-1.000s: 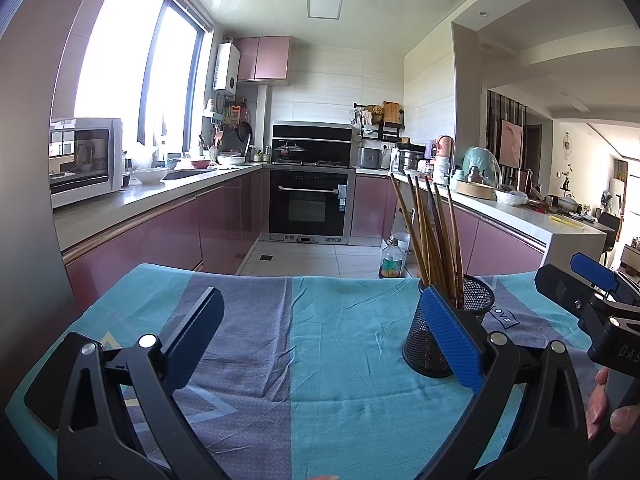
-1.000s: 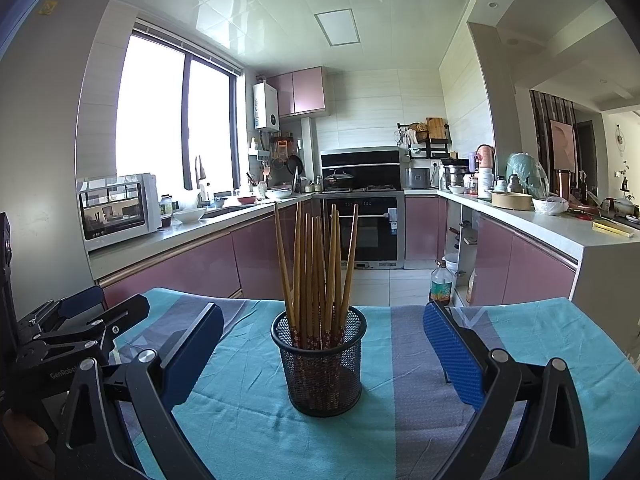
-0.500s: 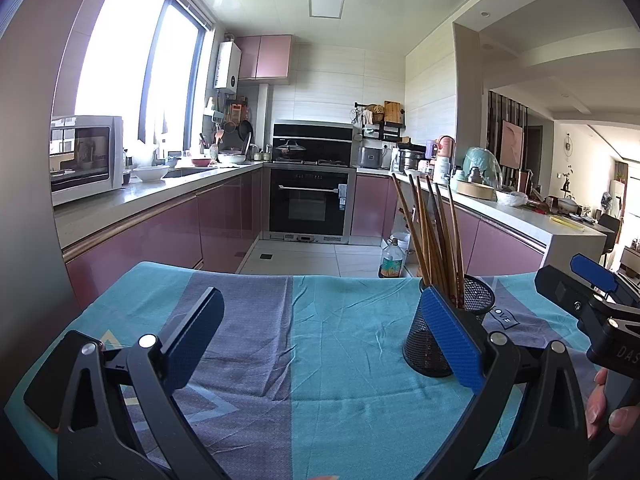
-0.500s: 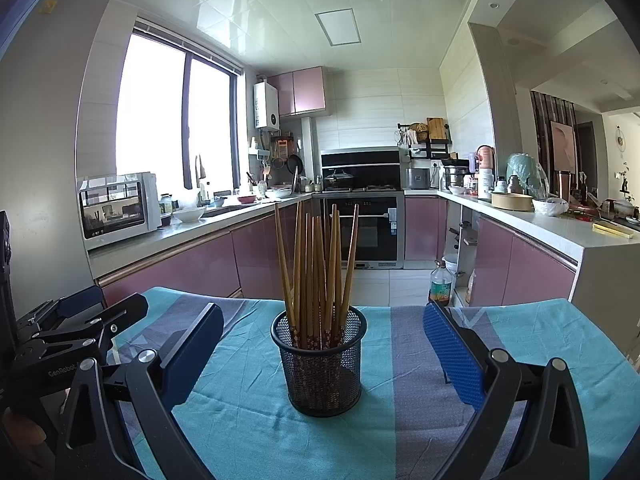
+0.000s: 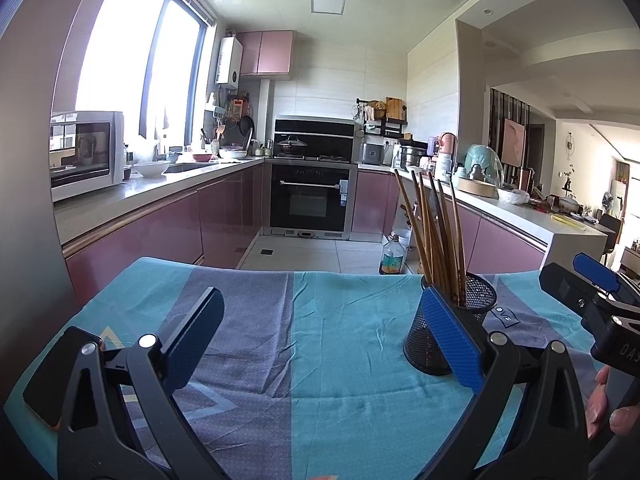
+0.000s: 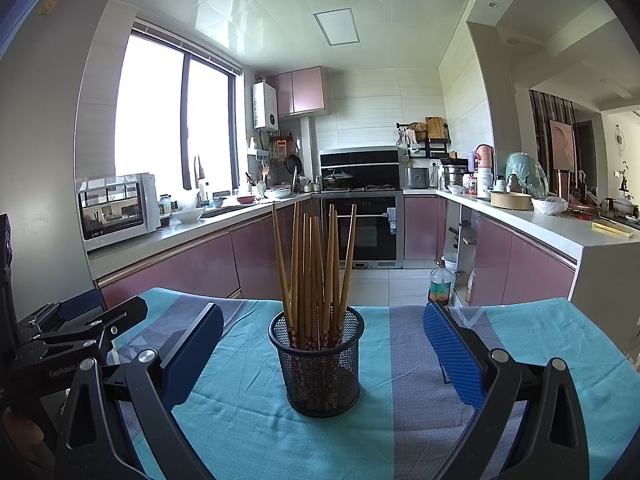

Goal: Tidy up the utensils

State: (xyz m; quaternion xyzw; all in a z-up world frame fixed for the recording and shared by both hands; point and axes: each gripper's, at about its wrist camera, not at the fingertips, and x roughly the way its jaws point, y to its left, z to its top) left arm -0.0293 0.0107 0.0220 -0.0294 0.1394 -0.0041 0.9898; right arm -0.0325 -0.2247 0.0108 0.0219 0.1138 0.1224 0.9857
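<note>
Chopsticks [image 6: 316, 276] are standing in the black mesh holder [image 6: 318, 364] on the cloth-covered worktop [image 6: 560, 340]. Right claw [image 6: 320, 354] is spread wide with nothing in it, lined up on the holder. Left claw [image 5: 320, 340] is wide open too, holder off to its right.

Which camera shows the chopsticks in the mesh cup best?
The right wrist view: the chopsticks stand centred and unobstructed in the mesh cup, between the open right tongs. In the left wrist view the chopsticks sit off to the right, and a tong pad hides part of the cup.
</note>
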